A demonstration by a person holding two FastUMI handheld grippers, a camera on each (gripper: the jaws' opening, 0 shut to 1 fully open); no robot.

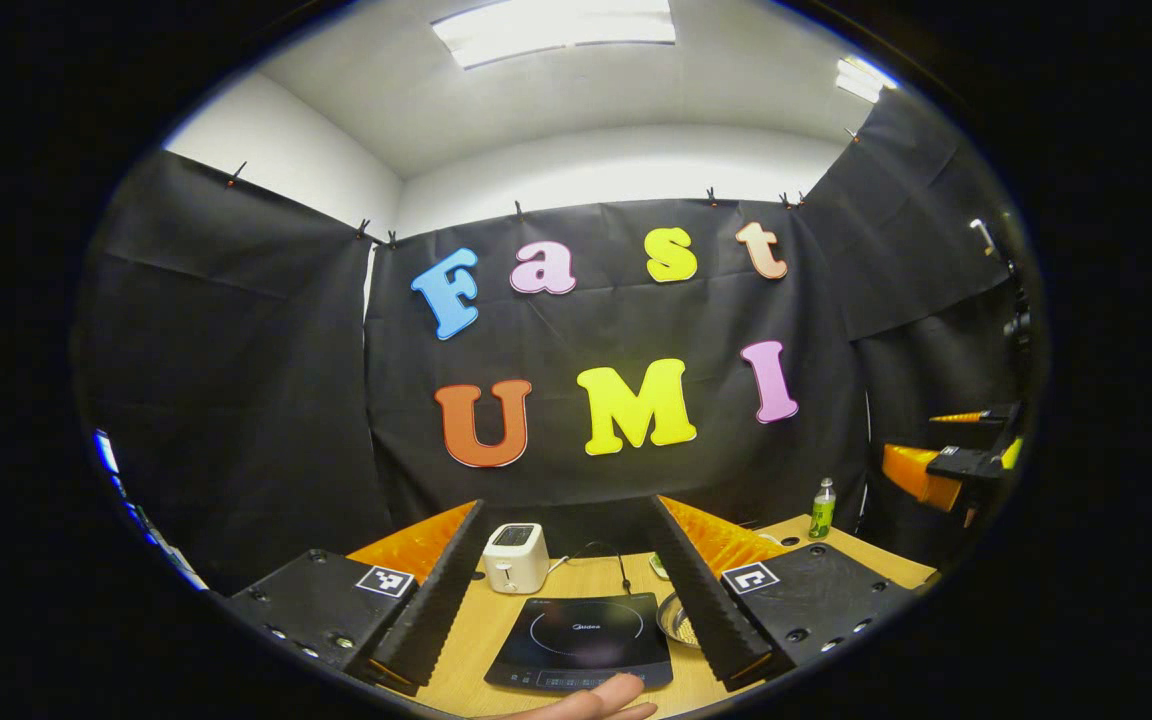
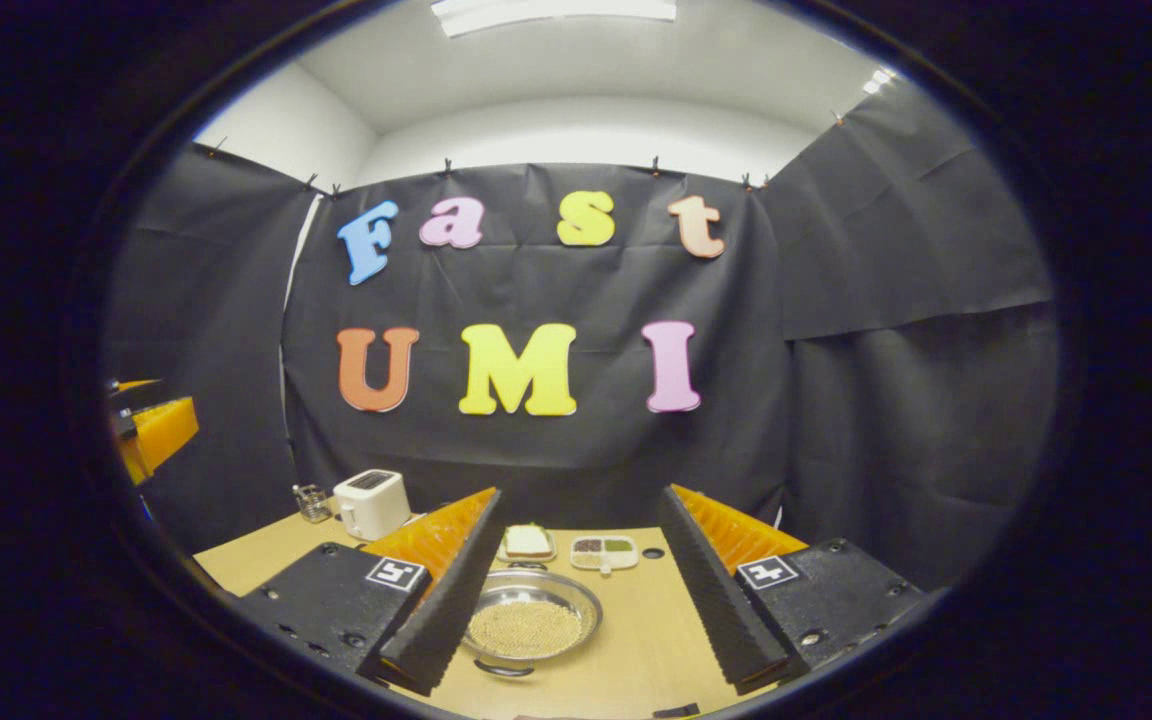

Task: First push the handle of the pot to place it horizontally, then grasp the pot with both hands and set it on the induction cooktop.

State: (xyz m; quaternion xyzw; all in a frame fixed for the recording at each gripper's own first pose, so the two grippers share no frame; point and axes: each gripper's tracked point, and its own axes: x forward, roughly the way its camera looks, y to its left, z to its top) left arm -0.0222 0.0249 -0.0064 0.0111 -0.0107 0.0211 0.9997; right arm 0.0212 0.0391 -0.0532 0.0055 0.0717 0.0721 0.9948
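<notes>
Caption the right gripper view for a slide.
Open right hand-held gripper hovering over the grain-filled pot on the wooden table, toaster behind.

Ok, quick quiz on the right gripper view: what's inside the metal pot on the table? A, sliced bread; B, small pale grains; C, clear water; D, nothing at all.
B: the pot lying between the open right gripper's fingers holds a layer of small pale yellowish grains.
</notes>
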